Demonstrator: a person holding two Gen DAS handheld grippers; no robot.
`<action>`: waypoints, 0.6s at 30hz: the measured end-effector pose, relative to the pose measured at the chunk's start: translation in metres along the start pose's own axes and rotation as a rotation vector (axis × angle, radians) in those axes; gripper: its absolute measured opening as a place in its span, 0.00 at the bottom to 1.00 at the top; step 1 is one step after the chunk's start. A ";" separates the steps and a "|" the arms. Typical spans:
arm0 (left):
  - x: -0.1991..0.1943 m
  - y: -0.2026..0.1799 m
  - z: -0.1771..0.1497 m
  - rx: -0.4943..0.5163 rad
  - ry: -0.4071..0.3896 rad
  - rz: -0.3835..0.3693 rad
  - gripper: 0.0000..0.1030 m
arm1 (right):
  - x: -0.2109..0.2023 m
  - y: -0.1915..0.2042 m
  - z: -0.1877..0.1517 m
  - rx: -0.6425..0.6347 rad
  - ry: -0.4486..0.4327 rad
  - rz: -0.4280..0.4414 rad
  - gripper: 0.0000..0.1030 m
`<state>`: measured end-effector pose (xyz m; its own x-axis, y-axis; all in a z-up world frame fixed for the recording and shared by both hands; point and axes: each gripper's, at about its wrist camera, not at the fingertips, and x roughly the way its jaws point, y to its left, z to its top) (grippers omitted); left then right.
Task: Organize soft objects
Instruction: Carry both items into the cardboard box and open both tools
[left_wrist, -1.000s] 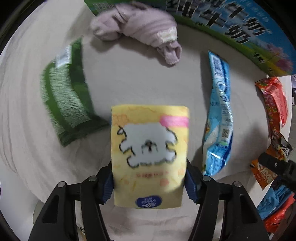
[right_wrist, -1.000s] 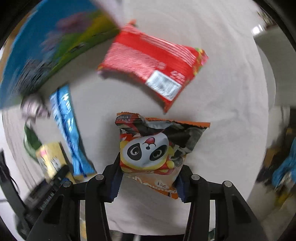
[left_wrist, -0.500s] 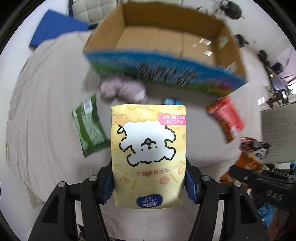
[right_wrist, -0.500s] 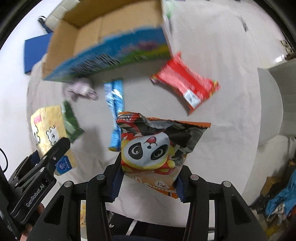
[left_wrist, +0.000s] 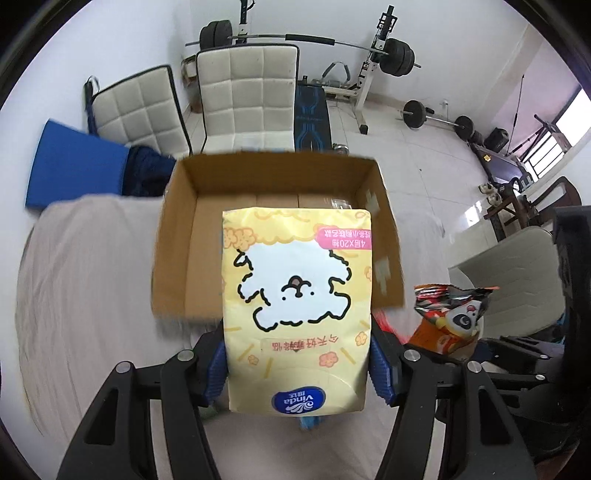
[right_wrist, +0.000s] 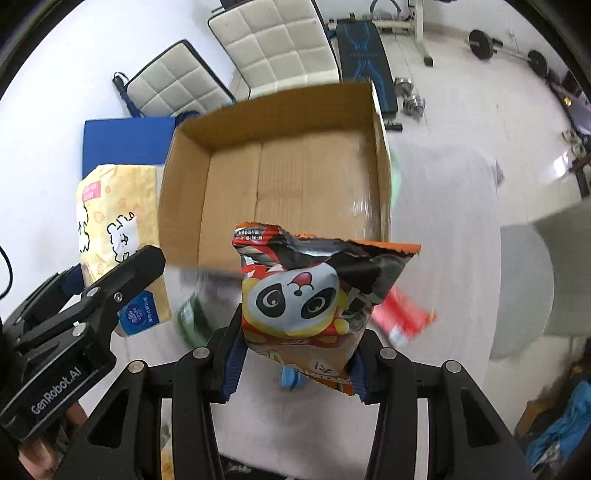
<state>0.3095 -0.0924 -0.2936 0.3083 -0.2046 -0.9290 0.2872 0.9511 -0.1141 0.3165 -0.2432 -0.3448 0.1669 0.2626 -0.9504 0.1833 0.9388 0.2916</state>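
Note:
My left gripper (left_wrist: 297, 365) is shut on a yellow tissue pack (left_wrist: 295, 306) with a white dog drawing, held up in front of an open cardboard box (left_wrist: 173, 243). My right gripper (right_wrist: 295, 365) is shut on an orange panda snack bag (right_wrist: 310, 295), held in front of the same cardboard box (right_wrist: 280, 177), which looks empty inside. The tissue pack (right_wrist: 114, 229) and left gripper (right_wrist: 85, 295) show at the left of the right wrist view. The snack bag (left_wrist: 450, 314) shows at the right of the left wrist view.
The box stands on a table with a pale cloth (left_wrist: 81, 280). A red packet (right_wrist: 402, 317), a green packet (right_wrist: 190, 321) and a blue packet (right_wrist: 291, 378) lie blurred below the bag. White chairs (left_wrist: 247, 88), a blue mat (left_wrist: 74, 162) and gym weights stand behind.
Both grippers have lifted their packs up from the table and tilted toward the box, whose open inside now faces both cameras. The items left on the table have dropped out of sight.

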 end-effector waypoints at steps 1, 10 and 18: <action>0.006 0.003 0.012 0.009 0.006 0.001 0.58 | 0.011 0.005 0.011 -0.007 0.006 -0.002 0.48; 0.091 0.031 0.097 -0.010 0.155 -0.047 0.58 | 0.112 0.002 0.118 -0.027 0.128 -0.042 0.48; 0.176 0.042 0.139 -0.048 0.318 -0.135 0.58 | 0.176 -0.007 0.166 -0.031 0.194 -0.116 0.48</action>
<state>0.5022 -0.1204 -0.4126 -0.0296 -0.2546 -0.9666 0.2608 0.9315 -0.2533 0.5052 -0.2409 -0.4965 -0.0436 0.1875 -0.9813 0.1600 0.9709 0.1784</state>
